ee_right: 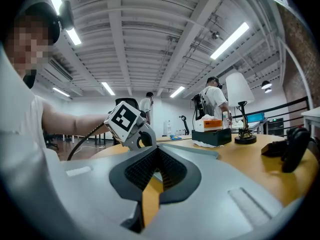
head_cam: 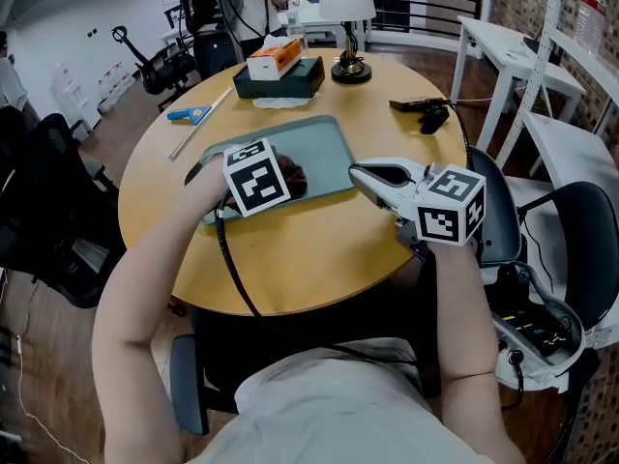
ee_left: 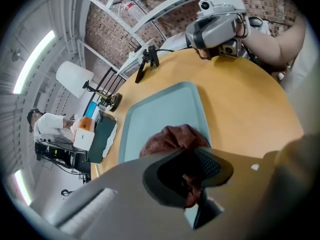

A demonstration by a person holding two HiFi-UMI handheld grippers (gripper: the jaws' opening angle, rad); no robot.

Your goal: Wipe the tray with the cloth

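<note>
**A:** Nearest first. What has each tool got?

**B:** The left gripper [ee_left: 186, 158] is clamped on the dark red cloth [ee_left: 172, 136]. A fold runs down between its jaws, and the rest bunches out just past the tips. The right gripper [ee_right: 156, 153] has its jaw tips together with nothing in them. Only the table [head_cam: 319, 259] shows through the gap behind the tips.

**A:** Where does the cloth sit?

**B:** On the tray [head_cam: 324, 143], close to its near rim and about midway along it.

**A:** Which way does the bare tray lie from there?

**B:** To the far side and to the right. The tray's long axis runs left to right, slanted so that the right end lies a little farther off. The left end is hidden under the left gripper's marker cube [head_cam: 256, 177]. I judge the strokes should go away and rightward, along the tray's length.

**A:** Is the right gripper in the way?

**B:** Its tips lie just beside the tray's right rim, at the near corner; I cannot tell whether they touch it. It is the nearer tool to that end and could steady the tray, but a long rightward sweep would run toward it.

**A:** And beyond the tray?

**B:** A tissue box [head_cam: 274, 58] on a dark case [head_cam: 290, 80], and a lamp [head_cam: 346, 8], all well apart on the far side.
</note>
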